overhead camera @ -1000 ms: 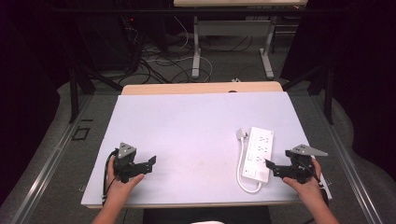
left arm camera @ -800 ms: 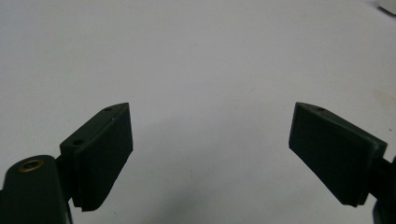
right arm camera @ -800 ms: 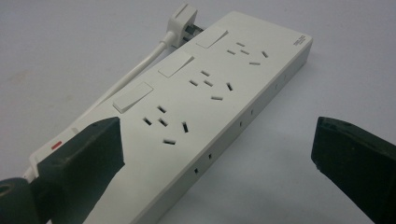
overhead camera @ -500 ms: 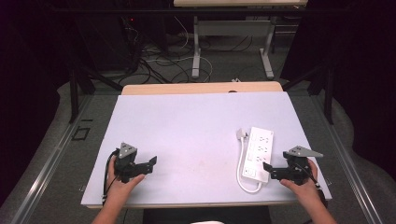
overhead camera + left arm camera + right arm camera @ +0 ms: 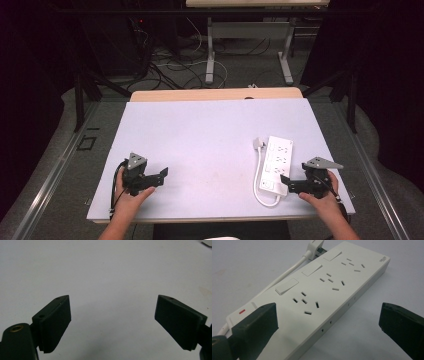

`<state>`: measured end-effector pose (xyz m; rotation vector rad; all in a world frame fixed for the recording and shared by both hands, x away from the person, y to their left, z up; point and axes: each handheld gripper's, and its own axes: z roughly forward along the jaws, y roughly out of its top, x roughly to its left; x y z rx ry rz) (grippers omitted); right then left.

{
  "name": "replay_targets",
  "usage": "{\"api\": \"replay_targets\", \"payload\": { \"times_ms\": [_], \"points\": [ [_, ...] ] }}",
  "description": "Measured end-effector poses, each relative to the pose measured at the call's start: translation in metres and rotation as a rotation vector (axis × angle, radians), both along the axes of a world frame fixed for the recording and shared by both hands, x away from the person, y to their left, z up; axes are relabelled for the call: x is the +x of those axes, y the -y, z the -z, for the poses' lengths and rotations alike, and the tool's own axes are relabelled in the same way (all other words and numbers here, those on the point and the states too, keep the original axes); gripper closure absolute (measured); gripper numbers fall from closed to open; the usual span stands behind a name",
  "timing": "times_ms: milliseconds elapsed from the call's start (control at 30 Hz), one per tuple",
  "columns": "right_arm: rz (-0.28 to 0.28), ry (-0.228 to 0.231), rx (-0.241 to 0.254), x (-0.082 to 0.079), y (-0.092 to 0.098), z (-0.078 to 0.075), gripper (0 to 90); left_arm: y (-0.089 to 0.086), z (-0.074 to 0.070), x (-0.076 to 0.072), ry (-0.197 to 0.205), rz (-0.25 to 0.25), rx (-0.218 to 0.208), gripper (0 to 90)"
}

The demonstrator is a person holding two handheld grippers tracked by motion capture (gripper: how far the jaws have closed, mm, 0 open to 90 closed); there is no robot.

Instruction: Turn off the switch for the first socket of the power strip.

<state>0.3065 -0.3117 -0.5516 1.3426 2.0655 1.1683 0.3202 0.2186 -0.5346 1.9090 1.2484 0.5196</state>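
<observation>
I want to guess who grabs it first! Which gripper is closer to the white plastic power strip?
Right. The right gripper sits at the white plastic power strip's near end; the left gripper is far across the table.

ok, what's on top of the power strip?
The power strip has three socket groups on its top face, each with a white rocker switch, plus a red indicator. Nothing is plugged in. The right gripper's near jaw hides the cable-end corner.

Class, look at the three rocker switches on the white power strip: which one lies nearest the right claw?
The switch beside the red indicator light on the white plastic power strip, at its cable end, lies nearest the right claw; the other two sit farther along, towards the plug.
</observation>
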Motion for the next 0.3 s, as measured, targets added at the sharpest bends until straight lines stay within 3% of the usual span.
{"api": "replay_targets", "payload": {
  "times_ms": [300],
  "points": [
    [0.002, -0.004, 0.005, -0.0001, -0.0001, 0.0001, 1.8, 0.0005, 0.0002, 0.0009, -0.004, -0.002, -0.006, 13.4]
  ]
}}
